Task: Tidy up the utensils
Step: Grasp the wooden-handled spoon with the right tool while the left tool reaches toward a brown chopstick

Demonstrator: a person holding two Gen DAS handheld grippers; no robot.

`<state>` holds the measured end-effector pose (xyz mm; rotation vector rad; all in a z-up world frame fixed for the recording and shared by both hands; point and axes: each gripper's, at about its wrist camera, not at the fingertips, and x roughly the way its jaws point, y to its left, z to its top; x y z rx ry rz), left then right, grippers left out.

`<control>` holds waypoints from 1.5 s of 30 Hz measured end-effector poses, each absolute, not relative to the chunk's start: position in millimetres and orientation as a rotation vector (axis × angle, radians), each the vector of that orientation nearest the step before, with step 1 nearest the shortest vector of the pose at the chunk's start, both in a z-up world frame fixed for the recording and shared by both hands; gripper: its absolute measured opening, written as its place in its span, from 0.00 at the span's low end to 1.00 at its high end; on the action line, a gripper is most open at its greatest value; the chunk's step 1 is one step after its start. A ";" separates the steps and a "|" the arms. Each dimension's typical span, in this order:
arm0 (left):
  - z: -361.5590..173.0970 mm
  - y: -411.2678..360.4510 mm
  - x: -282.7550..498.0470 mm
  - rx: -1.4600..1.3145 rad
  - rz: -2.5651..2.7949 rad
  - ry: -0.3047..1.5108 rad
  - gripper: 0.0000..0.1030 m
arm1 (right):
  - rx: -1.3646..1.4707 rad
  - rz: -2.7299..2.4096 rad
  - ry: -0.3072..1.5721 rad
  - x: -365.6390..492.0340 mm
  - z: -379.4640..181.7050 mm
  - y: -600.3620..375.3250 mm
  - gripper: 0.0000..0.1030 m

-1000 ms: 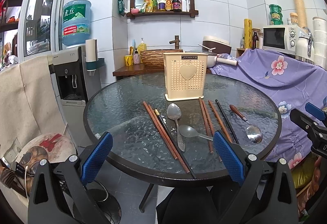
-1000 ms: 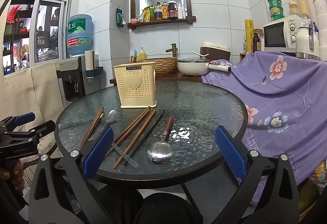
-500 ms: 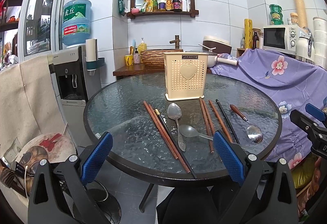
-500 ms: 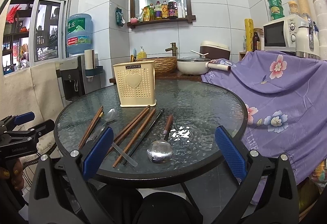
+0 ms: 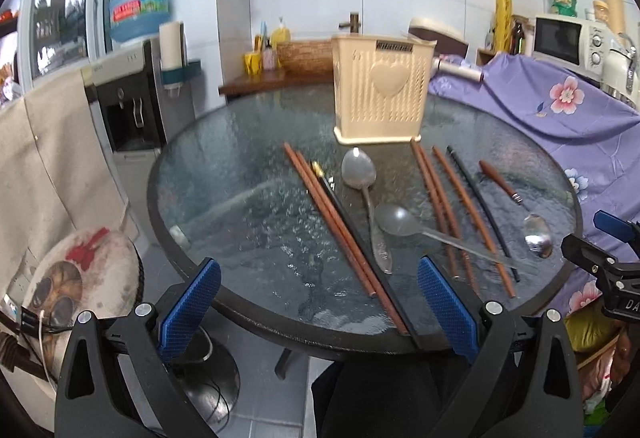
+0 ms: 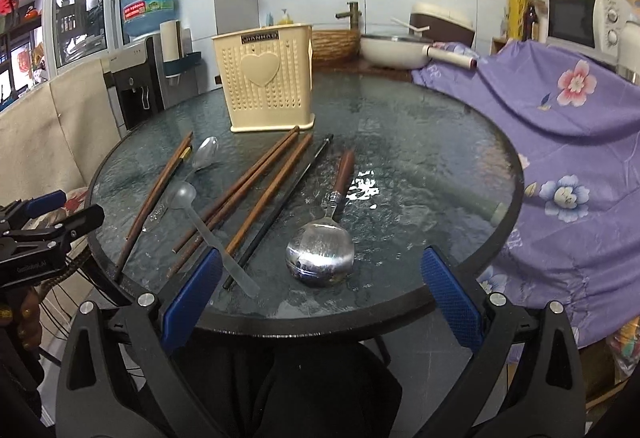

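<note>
A cream utensil holder [image 5: 382, 92] with a heart stands at the far side of the round glass table [image 5: 240, 198]; it also shows in the right wrist view [image 6: 267, 76]. In front of it lie brown chopsticks [image 5: 332, 218], a black chopstick [image 5: 482, 208], a metal spoon [image 5: 362, 182], a clear plastic spoon [image 5: 404, 224] and a wooden-handled spoon [image 6: 326, 238]. My left gripper [image 5: 318, 308] is open and empty over the near table edge. My right gripper [image 6: 320, 298] is open and empty, just short of the wooden-handled spoon's bowl.
A purple flowered cloth [image 6: 560, 126] covers furniture to the right. A water dispenser [image 5: 132, 98] and a cushioned seat [image 5: 72, 278] stand to the left. A counter with a basket and a pot [image 6: 396, 48] lies behind the table.
Both grippers have moved forward and down toward the table; the utensils look nearer and larger. Nothing on the table has moved.
</note>
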<state>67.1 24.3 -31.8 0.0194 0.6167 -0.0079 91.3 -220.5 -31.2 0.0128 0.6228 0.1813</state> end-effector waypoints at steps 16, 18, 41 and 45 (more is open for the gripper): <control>-37.5 62.7 139.9 -0.014 0.027 0.782 0.72 | 0.081 0.151 0.836 182.5 -41.0 -229.3 0.60; -37.3 62.3 148.4 -0.007 0.024 0.792 0.69 | 0.109 0.156 0.863 196.5 -40.4 -229.1 0.53; -43.6 66.8 224.6 -0.074 -0.031 0.922 0.43 | -0.019 0.084 0.950 257.2 -46.1 -203.0 0.27; -44.3 75.0 223.9 -0.041 0.012 0.938 0.43 | -0.029 0.080 0.952 258.0 -46.0 -203.6 0.25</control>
